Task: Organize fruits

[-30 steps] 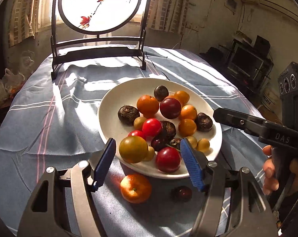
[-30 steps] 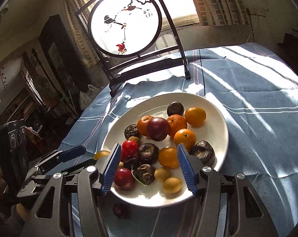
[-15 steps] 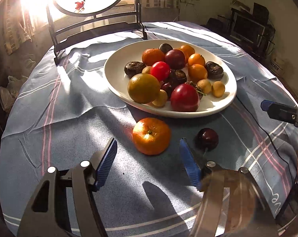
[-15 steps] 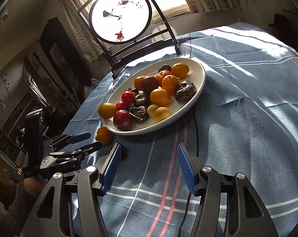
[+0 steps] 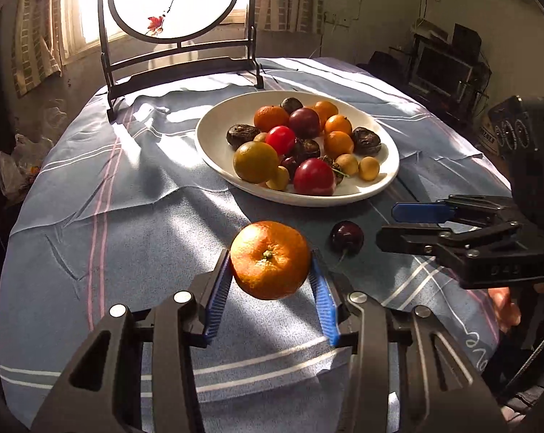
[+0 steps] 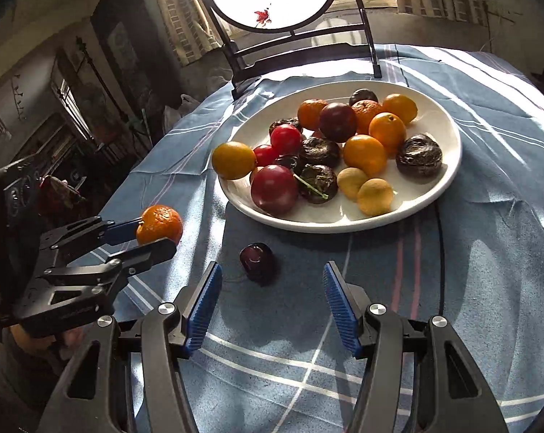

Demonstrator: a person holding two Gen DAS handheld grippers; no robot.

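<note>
My left gripper (image 5: 271, 263) is shut on an orange mandarin (image 5: 270, 259) and holds it just above the blue cloth, in front of the white plate (image 5: 214, 146). The same mandarin (image 6: 159, 224) shows in the right wrist view between the left gripper's fingers. A dark red cherry (image 5: 347, 237) lies on the cloth to its right, near the plate's front rim. My right gripper (image 6: 272, 288) is open and empty, with the cherry (image 6: 256, 261) just ahead of its fingertips. The plate (image 6: 441, 180) holds several mandarins, red plums, dark wrinkled fruits and small yellow ones.
A round painted screen on a black stand (image 5: 178, 65) stands on the table behind the plate. The blue striped cloth (image 5: 127, 198) covers the round table. A black cable (image 6: 438, 252) runs over the cloth right of the plate. Furniture stands beyond the table edges.
My left gripper closed on the mandarin that lay on the cloth and lifted it slightly. My right gripper moved in closer toward the cherry.
</note>
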